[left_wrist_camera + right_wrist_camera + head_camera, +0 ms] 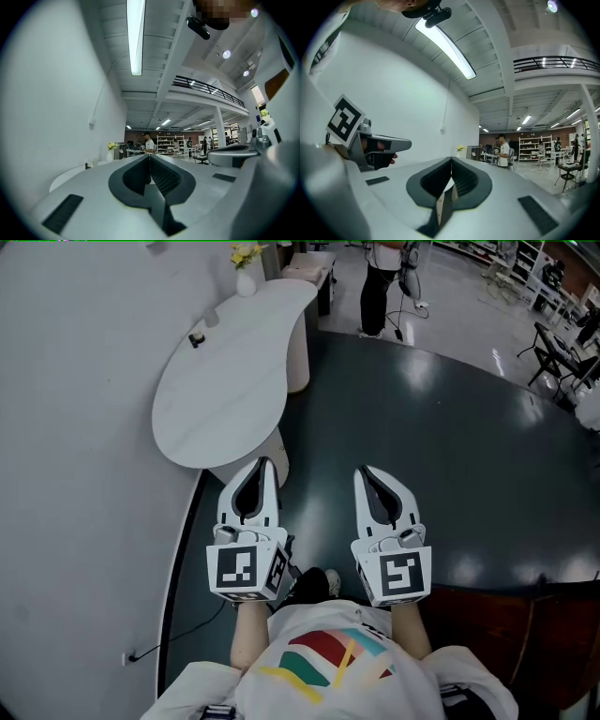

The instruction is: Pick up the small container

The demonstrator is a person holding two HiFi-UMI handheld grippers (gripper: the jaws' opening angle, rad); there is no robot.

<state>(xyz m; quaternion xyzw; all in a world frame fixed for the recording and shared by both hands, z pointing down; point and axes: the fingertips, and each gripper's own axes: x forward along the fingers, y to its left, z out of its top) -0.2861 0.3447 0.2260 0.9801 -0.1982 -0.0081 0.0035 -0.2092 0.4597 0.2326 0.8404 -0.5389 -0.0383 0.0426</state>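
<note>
The left gripper (265,463) and right gripper (366,471) are both clenched on nothing and point level, side by side. The white table (216,418) begins just past the left tip at 11 o'clock, and on a low approach its near rim could catch that gripper. Farther along at 11, by the wall-side edge, sits what I take for the small container (197,338), too small to be sure. Arriving clenched would likely shove it toward the wall (66,427). A vase (246,279) at 12 could topple. Open floor (450,446) spreads from 1 to 3; the wall closes 9.
</note>
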